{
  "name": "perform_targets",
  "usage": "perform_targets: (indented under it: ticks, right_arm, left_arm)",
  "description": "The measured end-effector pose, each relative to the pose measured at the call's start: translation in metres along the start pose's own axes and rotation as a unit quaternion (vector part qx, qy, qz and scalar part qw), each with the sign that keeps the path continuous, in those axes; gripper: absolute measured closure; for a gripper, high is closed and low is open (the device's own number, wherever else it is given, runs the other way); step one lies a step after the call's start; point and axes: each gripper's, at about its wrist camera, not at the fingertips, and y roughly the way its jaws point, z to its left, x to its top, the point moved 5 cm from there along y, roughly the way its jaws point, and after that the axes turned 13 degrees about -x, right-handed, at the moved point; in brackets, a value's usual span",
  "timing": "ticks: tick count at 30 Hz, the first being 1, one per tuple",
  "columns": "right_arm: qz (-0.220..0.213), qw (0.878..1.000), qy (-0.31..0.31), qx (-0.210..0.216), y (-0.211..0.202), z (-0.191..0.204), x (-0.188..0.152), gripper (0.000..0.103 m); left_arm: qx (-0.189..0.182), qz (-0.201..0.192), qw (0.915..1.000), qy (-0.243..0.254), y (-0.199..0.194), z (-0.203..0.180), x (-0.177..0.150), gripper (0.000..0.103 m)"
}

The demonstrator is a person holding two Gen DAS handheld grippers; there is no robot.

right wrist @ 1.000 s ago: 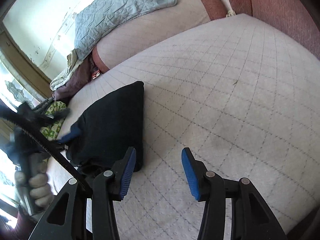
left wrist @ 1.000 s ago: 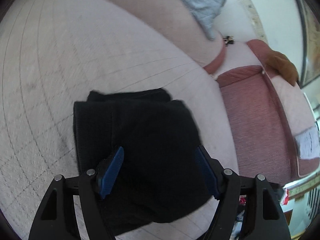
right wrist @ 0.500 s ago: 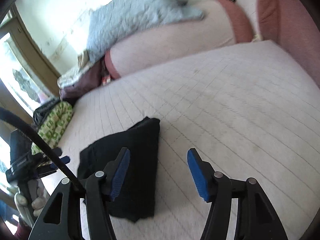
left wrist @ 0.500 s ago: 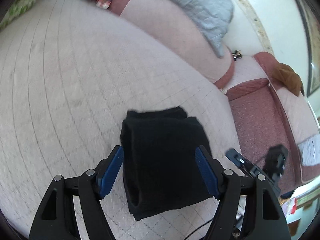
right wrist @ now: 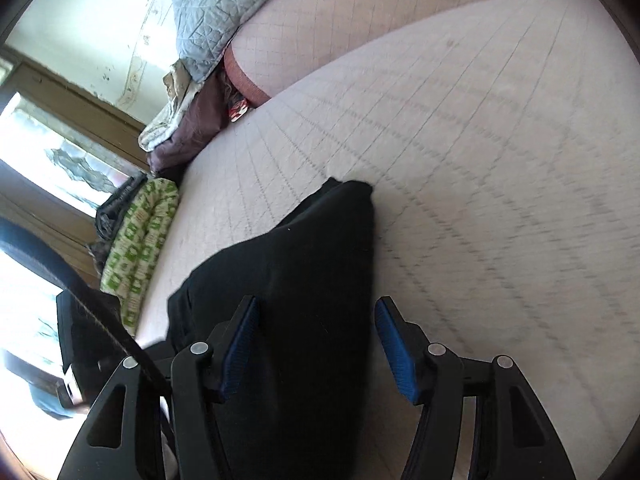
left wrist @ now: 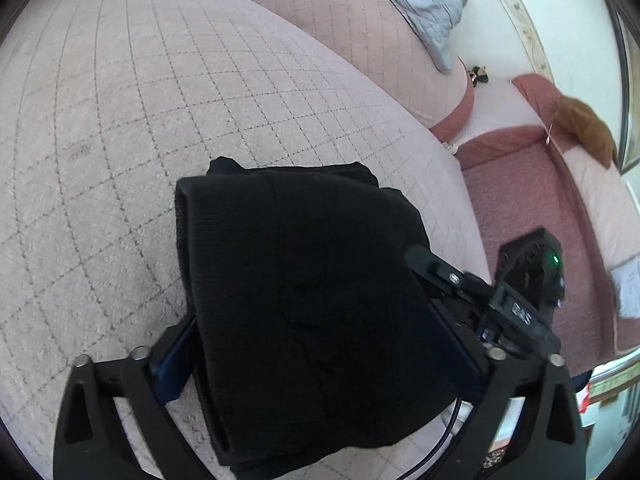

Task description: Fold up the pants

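Observation:
The black pants (left wrist: 312,304) lie folded into a thick bundle on the pale quilted bed (left wrist: 140,120). My left gripper (left wrist: 320,356) is open, its jaws straddling the bundle's near end; the cloth hides the fingertips. In the right wrist view the bundle (right wrist: 304,288) lies under and between my right gripper's (right wrist: 316,344) open blue pads (right wrist: 240,344), which hold nothing. The right gripper also shows at the bundle's right edge in the left wrist view (left wrist: 520,304).
A grey quilted blanket (left wrist: 420,4) lies on the pink bolster (left wrist: 360,52) at the head. A red sofa cushion (left wrist: 532,220) is at the right. A green patterned cloth (right wrist: 140,248) and piled clothes (right wrist: 180,128) lie at the bed's left edge by a window.
Both grippers have moved in close over the bundle, which now fills the space between the left jaws. The right gripper has shifted left onto the bundle's edge. Both stay open.

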Motion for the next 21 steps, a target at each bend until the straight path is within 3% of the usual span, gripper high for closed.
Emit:
perform_targets:
  ticks: [1, 2, 4, 7, 10, 16, 18, 20, 21]
  right_arm:
    - [0.000, 1.000, 0.004, 0.004, 0.004, 0.000, -0.001, 0.038]
    - [0.000, 1.000, 0.006, 0.011, 0.005, 0.000, -0.001, 0.040]
    - [0.009, 1.000, 0.014, 0.023, 0.003, -0.002, 0.000, 0.063]
    - [0.008, 0.999, 0.010, 0.034, -0.007, 0.002, 0.003, 0.076]
    - [-0.013, 0.999, -0.011, 0.028, -0.018, 0.017, 0.009, 0.079]
    - [-0.060, 0.998, -0.026, 0.019, -0.040, 0.025, 0.028, 0.080]
    - [-0.054, 0.998, -0.015, 0.011, -0.041, 0.015, 0.031, 0.080]
    - [-0.032, 0.999, -0.018, -0.009, -0.035, 0.006, 0.028, 0.080]
    - [-0.022, 0.999, -0.020, -0.021, -0.032, 0.002, 0.026, 0.074]
  left_arm:
    - [0.009, 0.002, 0.9999, 0.009, -0.003, -0.002, -0.001, 0.048]
    - [0.010, 0.007, 0.9998, 0.014, -0.004, -0.004, -0.002, 0.066]
    - [-0.001, 0.010, 0.9999, 0.010, -0.009, -0.006, -0.001, 0.078]
    - [-0.012, 0.006, 0.9998, 0.016, -0.011, -0.017, 0.009, 0.080]
    - [-0.011, 0.003, 0.9994, 0.031, -0.006, -0.030, 0.025, 0.080]
    - [-0.013, -0.005, 0.9993, 0.034, 0.007, -0.043, 0.055, 0.080]
    - [-0.014, 0.003, 0.9995, 0.028, 0.013, -0.043, 0.051, 0.080]
    - [0.010, 0.017, 0.9992, 0.035, 0.021, -0.040, 0.039, 0.080]
    - [0.022, 0.025, 0.9990, 0.032, 0.024, -0.035, 0.032, 0.080]
